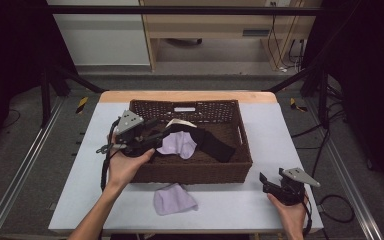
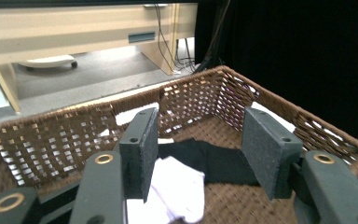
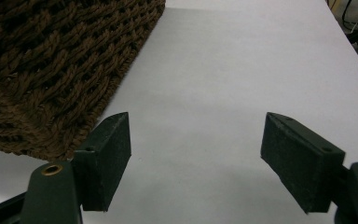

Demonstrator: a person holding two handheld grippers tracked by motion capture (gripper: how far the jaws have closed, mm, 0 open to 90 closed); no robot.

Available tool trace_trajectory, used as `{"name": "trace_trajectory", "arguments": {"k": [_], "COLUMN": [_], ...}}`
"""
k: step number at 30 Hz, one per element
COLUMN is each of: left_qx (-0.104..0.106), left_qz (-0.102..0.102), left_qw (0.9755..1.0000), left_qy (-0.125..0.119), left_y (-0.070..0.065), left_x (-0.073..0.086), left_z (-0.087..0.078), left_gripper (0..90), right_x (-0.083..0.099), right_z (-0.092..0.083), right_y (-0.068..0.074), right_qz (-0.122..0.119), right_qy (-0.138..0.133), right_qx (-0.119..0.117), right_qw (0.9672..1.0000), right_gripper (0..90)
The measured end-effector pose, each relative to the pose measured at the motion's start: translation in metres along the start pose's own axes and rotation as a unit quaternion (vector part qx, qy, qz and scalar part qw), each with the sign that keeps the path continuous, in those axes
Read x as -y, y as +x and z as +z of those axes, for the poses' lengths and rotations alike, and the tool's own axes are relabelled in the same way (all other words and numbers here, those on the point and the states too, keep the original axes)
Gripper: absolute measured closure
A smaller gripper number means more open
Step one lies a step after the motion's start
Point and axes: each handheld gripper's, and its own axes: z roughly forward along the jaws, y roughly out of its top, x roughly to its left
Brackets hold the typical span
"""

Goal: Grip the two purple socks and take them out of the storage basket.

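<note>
Over the basket (image 1: 190, 172), at its nine o'clock rim, my left gripper (image 2: 198, 149) hangs with jaws apart and empty, above a pale sock (image 2: 179, 189) and a black sock (image 2: 214, 161). From above, another pale sock (image 1: 174, 199) lies on the table (image 1: 275, 135) at six o'clock of the basket. My right gripper (image 3: 196, 161), at four o'clock, is spread wide over bare table.

A white-topped table (image 1: 230, 205) with a wooden far edge stands on grey floor (image 1: 25, 165). Beyond it sits light wooden furniture (image 1: 220, 22) beside a white panel (image 1: 100, 35). Black curtains (image 1: 365, 60) flank both sides; cables (image 1: 280, 45) trail at right.
</note>
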Motion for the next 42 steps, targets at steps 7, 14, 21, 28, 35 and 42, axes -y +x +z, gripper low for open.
{"name": "trace_trajectory", "arguments": {"k": [7, 14, 21, 28, 35, 42], "left_qx": [-0.023, -0.039, -0.048, -0.054, -0.061, -0.065], "left_qz": [0.003, 0.002, 0.007, 0.021, 0.028, 0.047], "left_qw": [0.9997, 0.9991, 0.9982, 0.9964, 0.9938, 0.9848], "left_qy": [0.007, 0.014, 0.037, 0.062, 0.089, 0.154], "left_y": [0.008, 0.016, 0.015, 0.010, 0.008, 0.010], "left_x": [-0.018, -0.029, -0.024, -0.012, 0.001, 0.023], "left_z": [0.026, 0.047, 0.080, 0.108, 0.129, 0.149], "left_gripper": [45.5, 45.5, 45.6, 46.4, 48.7, 49.7], "right_x": [0.000, 0.000, 0.000, 0.000, 0.000, 0.000], "right_z": [0.000, 0.000, 0.000, 0.000, 0.000, 0.000], "right_y": [0.000, 0.001, 0.000, 0.000, 0.001, 0.001], "right_qz": [0.001, -0.003, -0.003, -0.002, -0.004, -0.005], "right_qy": [0.001, -0.001, -0.003, -0.001, -0.001, -0.002], "right_qx": [-0.003, -0.001, 0.000, -0.001, -0.001, -0.001], "right_qw": [1.0000, 1.0000, 1.0000, 1.0000, 1.0000, 1.0000], "right_gripper": [24.6, 26.4, 26.4, 26.0, 25.9, 25.9]}}
